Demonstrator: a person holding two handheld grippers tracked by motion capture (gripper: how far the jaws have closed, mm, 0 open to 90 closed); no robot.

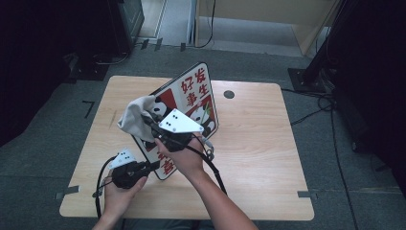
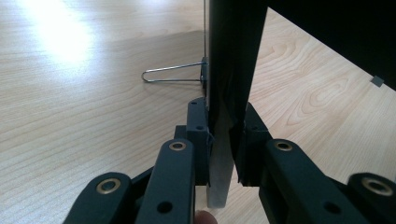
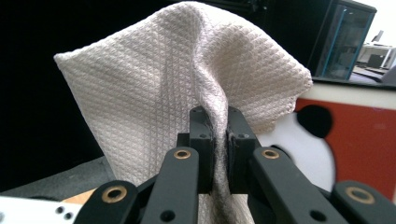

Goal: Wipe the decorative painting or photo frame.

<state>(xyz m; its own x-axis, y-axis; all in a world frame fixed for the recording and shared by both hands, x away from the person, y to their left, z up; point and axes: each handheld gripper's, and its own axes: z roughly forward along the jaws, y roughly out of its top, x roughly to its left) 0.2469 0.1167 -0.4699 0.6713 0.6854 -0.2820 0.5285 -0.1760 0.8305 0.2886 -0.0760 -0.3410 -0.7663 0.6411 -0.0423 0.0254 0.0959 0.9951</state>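
A picture board [image 1: 194, 103] printed with pandas and red characters stands tilted on the wooden table [image 1: 253, 143]. My left gripper [image 1: 152, 166] is shut on its near lower edge; in the left gripper view [image 2: 223, 135] the pads clamp the board's thin edge [image 2: 229, 70]. My right gripper [image 1: 149, 123] is shut on a beige waffle-weave cloth [image 1: 136, 116] held against the board's upper left face. The right gripper view has the cloth [image 3: 154, 93] bunched between the jaws [image 3: 219, 135], with the board's red and white face [image 3: 355, 135] behind.
A wire stand leg [image 2: 173, 74] juts from the board's back onto the table. A round cable hole [image 1: 229, 94] sits near the table's far edge. Black equipment stands [image 1: 316, 67] and cables lie on the grey floor around the table.
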